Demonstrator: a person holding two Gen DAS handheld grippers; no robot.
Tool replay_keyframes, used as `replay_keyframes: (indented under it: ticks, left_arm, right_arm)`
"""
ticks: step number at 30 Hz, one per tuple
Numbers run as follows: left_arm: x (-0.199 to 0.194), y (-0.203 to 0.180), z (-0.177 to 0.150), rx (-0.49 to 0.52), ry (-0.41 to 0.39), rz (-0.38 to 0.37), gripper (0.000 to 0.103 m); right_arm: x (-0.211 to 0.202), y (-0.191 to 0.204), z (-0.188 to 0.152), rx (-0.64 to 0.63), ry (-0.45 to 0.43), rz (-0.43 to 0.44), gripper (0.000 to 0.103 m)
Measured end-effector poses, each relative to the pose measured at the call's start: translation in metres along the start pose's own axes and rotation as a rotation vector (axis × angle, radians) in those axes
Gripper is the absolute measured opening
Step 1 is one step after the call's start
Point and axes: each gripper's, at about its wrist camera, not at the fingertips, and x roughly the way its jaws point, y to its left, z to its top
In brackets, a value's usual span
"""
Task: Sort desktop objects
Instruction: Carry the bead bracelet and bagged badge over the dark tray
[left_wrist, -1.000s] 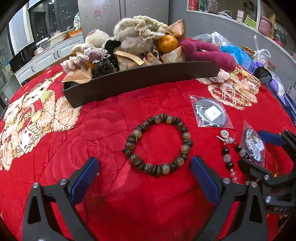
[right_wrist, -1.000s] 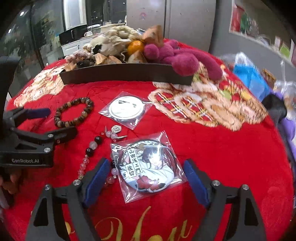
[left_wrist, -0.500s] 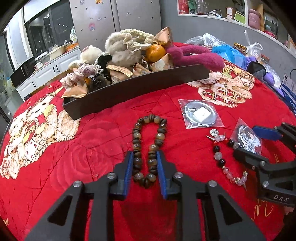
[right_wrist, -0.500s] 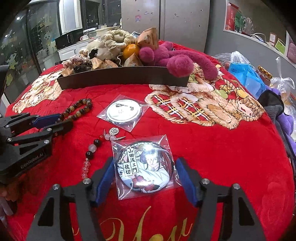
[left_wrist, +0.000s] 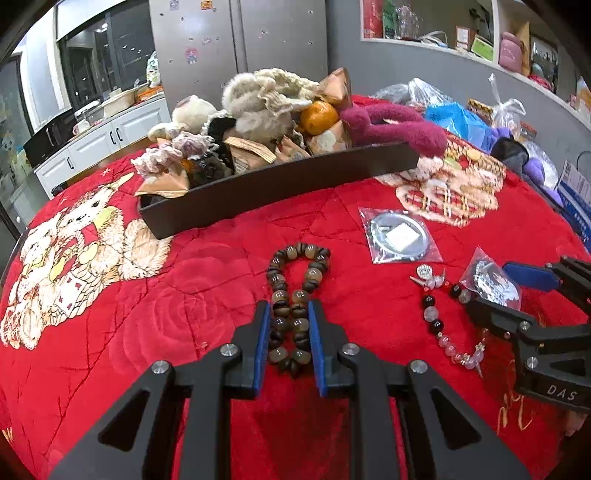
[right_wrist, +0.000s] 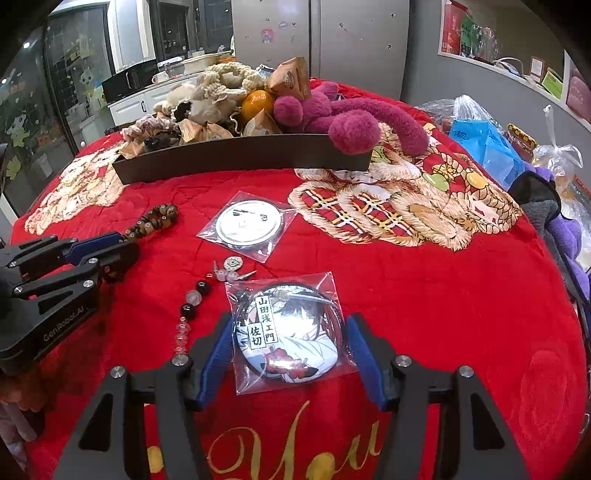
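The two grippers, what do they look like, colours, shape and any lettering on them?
Both are matte black plastic frames with triangular cut-outs and silver screw heads. The left gripper and the right gripper each carry two flat blue pads on their fingers. One body reads "GenRobot.AI", the other "DAS", in white. No cables or sleeves show.

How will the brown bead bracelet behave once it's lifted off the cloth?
Probably floppy: the bead bracelet has squashed into a narrow loop in the shut left gripper, so its free end would likely dangle. The round, glossy beads might slip or roll between the pads.
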Motion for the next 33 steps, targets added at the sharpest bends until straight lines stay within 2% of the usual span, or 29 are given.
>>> replay_keyframes:
  ticks: [5, 7, 9, 13, 21, 24, 33]
  left_arm:
    - [-0.018, 0.002, 0.007, -0.014, -0.043, -0.011, 0.021]
    - [-0.026, 0.004, 0.011, -0.027, -0.054, -0.024, 0.011]
    - [-0.034, 0.01, 0.016, -0.051, -0.068, -0.037, 0.011]
    - [-0.047, 0.018, 0.024, -0.062, -0.096, -0.016, 0.011]
    - [-0.077, 0.044, 0.042, -0.11, -0.152, -0.002, 0.011]
    - [-0.084, 0.057, 0.051, -0.126, -0.163, 0.009, 0.011]
    - [-0.096, 0.083, 0.097, -0.139, -0.203, 0.065, 0.011]
  right_arm:
    - [-0.013, 0.006, 0.005, -0.009, -0.025, -0.013, 0.062]
    - [-0.021, 0.009, 0.009, -0.016, -0.038, -0.014, 0.062]
    - [-0.028, 0.013, 0.013, -0.022, -0.05, -0.017, 0.062]
    - [-0.043, 0.022, 0.026, -0.044, -0.086, -0.02, 0.062]
    - [-0.069, 0.046, 0.069, -0.091, -0.167, 0.005, 0.062]
    - [-0.079, 0.056, 0.089, -0.113, -0.197, 0.051, 0.062]
    - [-0.077, 0.074, 0.138, -0.171, -0.225, 0.059, 0.062]
